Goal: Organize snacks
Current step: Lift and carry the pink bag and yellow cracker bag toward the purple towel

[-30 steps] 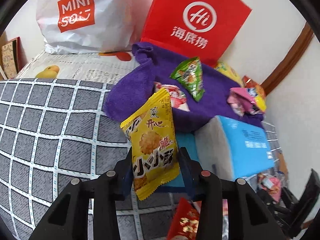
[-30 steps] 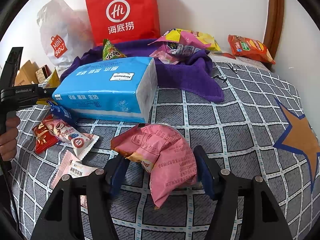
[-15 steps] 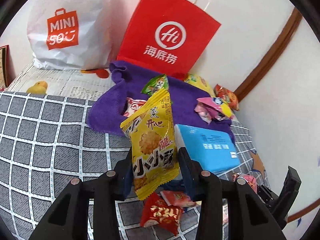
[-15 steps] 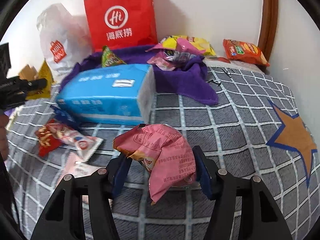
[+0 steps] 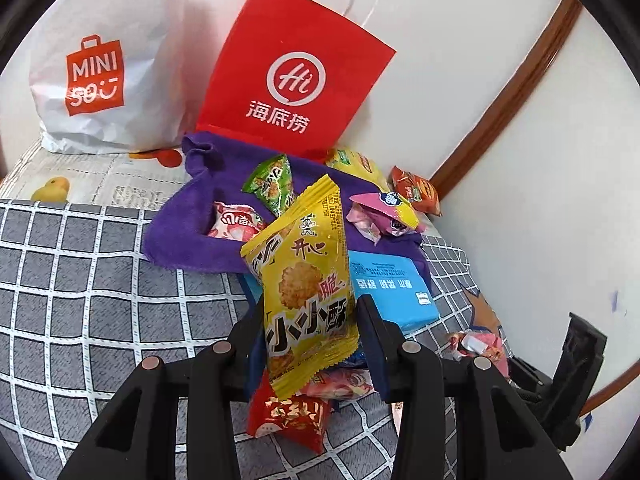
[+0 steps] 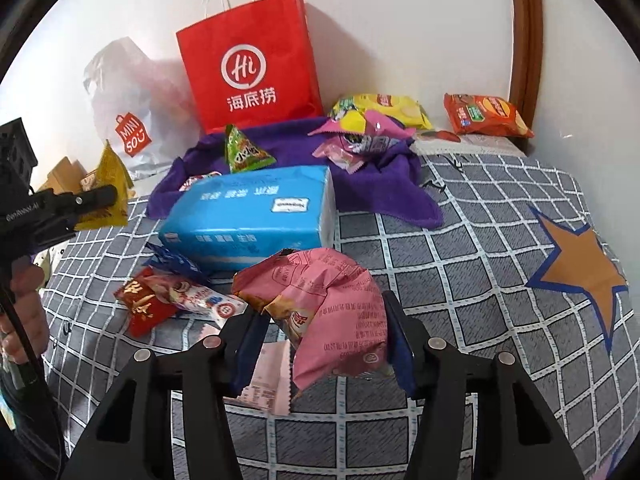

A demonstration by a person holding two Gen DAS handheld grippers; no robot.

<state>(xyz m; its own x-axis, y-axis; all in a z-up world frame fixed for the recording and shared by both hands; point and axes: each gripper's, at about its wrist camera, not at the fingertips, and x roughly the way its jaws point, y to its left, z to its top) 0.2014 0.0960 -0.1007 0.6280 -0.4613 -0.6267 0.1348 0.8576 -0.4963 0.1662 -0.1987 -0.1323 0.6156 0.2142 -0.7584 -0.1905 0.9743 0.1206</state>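
My left gripper (image 5: 310, 320) is shut on a yellow snack packet (image 5: 304, 280) and holds it upright above the checked bedspread (image 5: 80, 300). In the right wrist view that packet (image 6: 112, 184) shows at the far left. My right gripper (image 6: 324, 320) grips a crumpled pink snack packet (image 6: 336, 304); its jaws are closing and the pads press the packet's sides. Behind lies a purple towel (image 6: 384, 184) with a green triangular packet (image 6: 244, 152) and several other snacks on it. A blue tissue pack (image 6: 256, 212) lies in front of the towel.
A red paper bag (image 6: 248, 72) and a white plastic bag (image 5: 104, 64) stand against the wall. An orange chips packet (image 6: 484, 116) lies at the back right. A red packet (image 6: 140, 304) and other small packets lie left of the right gripper. A hand (image 6: 24, 320) shows at the left edge.
Both grippers have risen with their packets, so the bed looks farther away. The right jaws have drawn in tighter on the pink packet. The left view has swung right, towards the red bag.
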